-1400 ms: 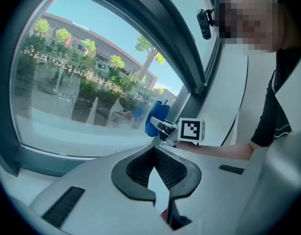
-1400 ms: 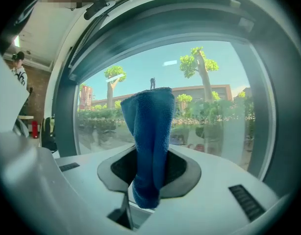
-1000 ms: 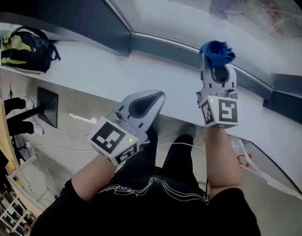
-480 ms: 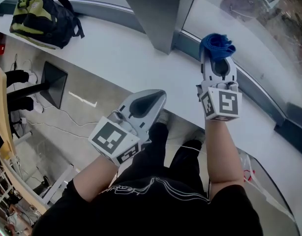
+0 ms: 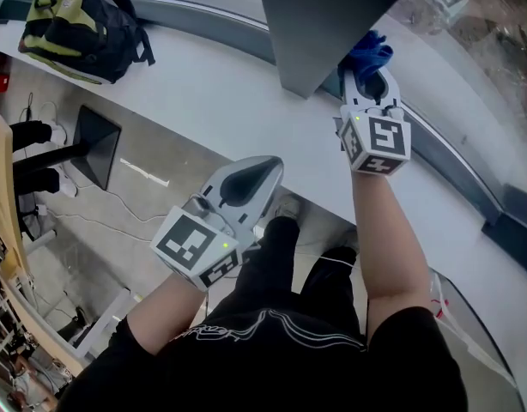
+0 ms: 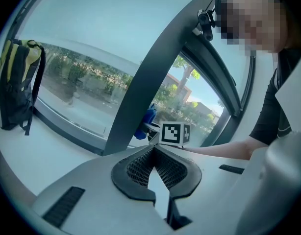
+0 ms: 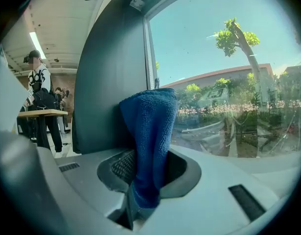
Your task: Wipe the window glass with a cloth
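Note:
A blue cloth (image 5: 369, 51) is bunched in my right gripper (image 5: 371, 69), which is shut on it and raised at the foot of the window glass (image 5: 474, 75), just right of a dark window post (image 5: 332, 15). In the right gripper view the blue cloth (image 7: 150, 141) stands up between the jaws, with the window glass (image 7: 229, 82) beyond it and to the right. My left gripper (image 5: 265, 168) hangs lower, over the front edge of the white sill (image 5: 203, 84), shut on nothing. The left gripper (image 6: 154, 150) points toward the cloth (image 6: 148, 119).
A black and yellow backpack (image 5: 79, 24) lies on the sill at the far left, also seen as the backpack (image 6: 15, 82). A dark stand (image 5: 92, 157) and cables are on the floor below. A person (image 7: 40, 97) stands by a table far behind.
My right gripper has carried the cloth up and away from me, to the base of the dark post and the glass. The left gripper has barely moved.

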Demonstrator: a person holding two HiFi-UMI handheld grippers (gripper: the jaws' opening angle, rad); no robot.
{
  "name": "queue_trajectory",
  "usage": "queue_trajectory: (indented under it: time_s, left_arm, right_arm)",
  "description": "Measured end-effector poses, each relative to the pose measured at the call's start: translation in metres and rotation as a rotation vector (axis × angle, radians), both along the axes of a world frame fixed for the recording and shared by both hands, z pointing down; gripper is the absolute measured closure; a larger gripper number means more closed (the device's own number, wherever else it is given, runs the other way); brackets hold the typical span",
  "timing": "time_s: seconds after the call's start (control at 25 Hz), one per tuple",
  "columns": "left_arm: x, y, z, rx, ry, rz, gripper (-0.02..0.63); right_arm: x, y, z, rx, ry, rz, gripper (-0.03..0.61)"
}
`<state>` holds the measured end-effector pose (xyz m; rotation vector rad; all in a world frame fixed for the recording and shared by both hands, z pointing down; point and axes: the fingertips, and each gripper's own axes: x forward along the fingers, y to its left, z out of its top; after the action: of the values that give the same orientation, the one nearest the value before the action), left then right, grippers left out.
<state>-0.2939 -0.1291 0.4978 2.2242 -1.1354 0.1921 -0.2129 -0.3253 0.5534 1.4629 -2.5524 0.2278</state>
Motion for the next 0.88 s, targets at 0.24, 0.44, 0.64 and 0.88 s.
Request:
queue_trajectory:
  time_s: [0.24, 0.44, 0.64, 0.88]
  left_arm:
    - [0.011, 0.002, 0.004, 0.001, -0.004, 0.02, 0.609]
    - [0.024, 0.002, 0.001, 0.002, -0.007, 0.054, 0.609]
    - [0.047, 0.003, 0.0, 0.008, -0.009, 0.085, 0.609]
    - [0.084, 0.007, 0.006, -0.005, -0.013, 0.122, 0.609]
  right_arm:
    - [0.003, -0.007, 0.006, -0.004, 0.009, 0.015, 0.486]
    - [0.016, -0.006, 0.009, -0.003, 0.037, 0.018, 0.486]
    - [0.046, -0.002, 0.011, -0.006, 0.047, 0.044, 0.486]
    - [0.091, 0.008, 0.012, -0.001, 0.052, 0.077, 0.486]
